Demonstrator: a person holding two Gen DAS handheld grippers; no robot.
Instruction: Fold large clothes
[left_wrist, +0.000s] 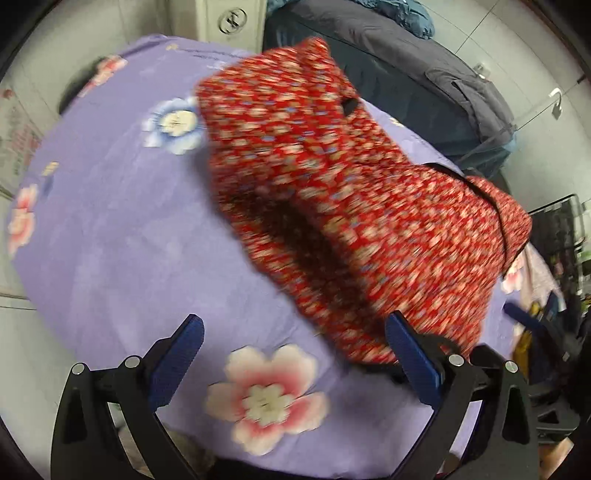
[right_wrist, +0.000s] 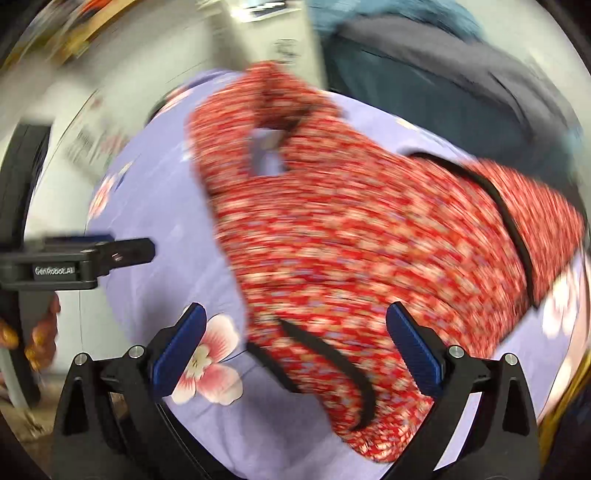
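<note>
Low in the left wrist view, the left hand-held gripper (left_wrist: 293, 347) stands with its blue-padded jaws spread wide and nothing between them; only the lilac flowered cloth (left_wrist: 110, 240) covering the surface shows in the gap. The near hem of the red floral garment (left_wrist: 332, 206) reaches the outer side of the jaw at the lower right of that frame; whether it touches is unclear through the blur.

In the right wrist view, the right hand-held gripper (right_wrist: 295, 345) is likewise wide open. The garment's (right_wrist: 369, 258) near, black-trimmed edge lies between and under its jaws, nearer the right-hand pad, and the pads do not press on it.

The garment is red with small pale flowers and blue specks, edged in black binding. It lies loosely heaped on the cloth, running from the lower right of each frame up toward the top centre, with a small opening near its far end through which the cloth shows.

Beyond it, at the upper right, lies a dark navy garment (left_wrist: 424, 74). No containers are visible.
</note>
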